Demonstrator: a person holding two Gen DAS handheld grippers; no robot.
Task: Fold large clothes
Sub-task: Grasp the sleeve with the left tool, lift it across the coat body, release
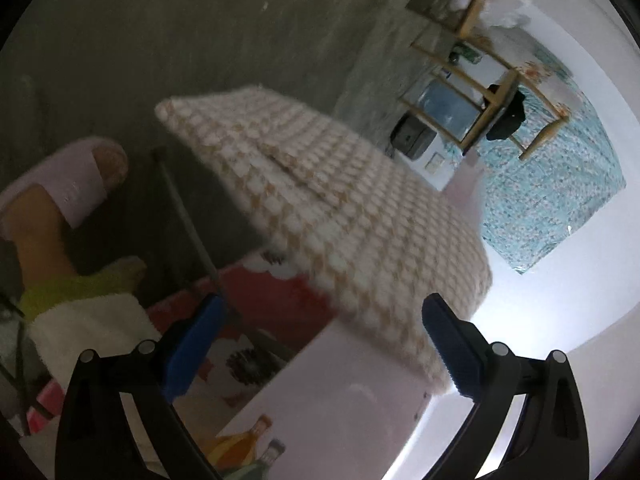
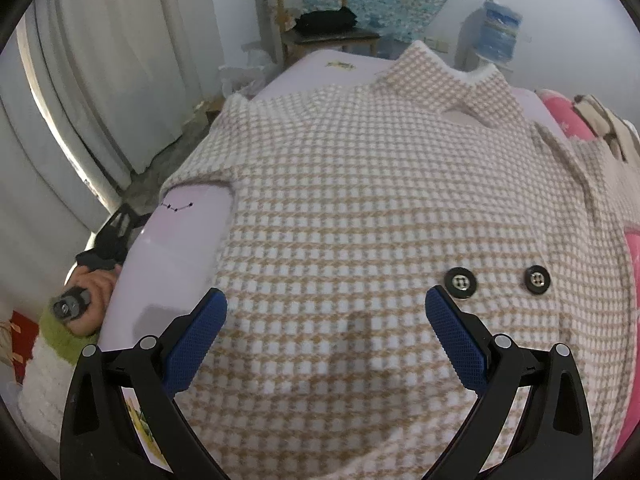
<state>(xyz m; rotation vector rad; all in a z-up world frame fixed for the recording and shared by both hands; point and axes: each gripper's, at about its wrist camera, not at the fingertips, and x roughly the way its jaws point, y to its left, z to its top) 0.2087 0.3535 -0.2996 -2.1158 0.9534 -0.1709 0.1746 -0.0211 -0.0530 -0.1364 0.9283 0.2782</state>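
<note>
A tan-and-white houndstooth coat (image 2: 360,216) lies spread over the pale lilac bed surface (image 2: 172,248), collar toward the far end, two black buttons (image 2: 460,283) at the right. My right gripper (image 2: 326,308) hovers open just above the coat's lower front, nothing between its blue pads. In the left wrist view, a part of the same coat (image 1: 320,200) hangs over the bed's edge (image 1: 360,380), blurred. My left gripper (image 1: 320,320) is open beside that edge, holding nothing.
A person's foot in a pale slipper (image 1: 76,176) stands on the grey floor. A wooden chair (image 2: 316,20) with dark clothing, a water dispenser (image 2: 496,36), white curtains (image 2: 100,80) and pink bedding (image 2: 568,120) surround the bed. A hand (image 2: 92,292) holds the other gripper at left.
</note>
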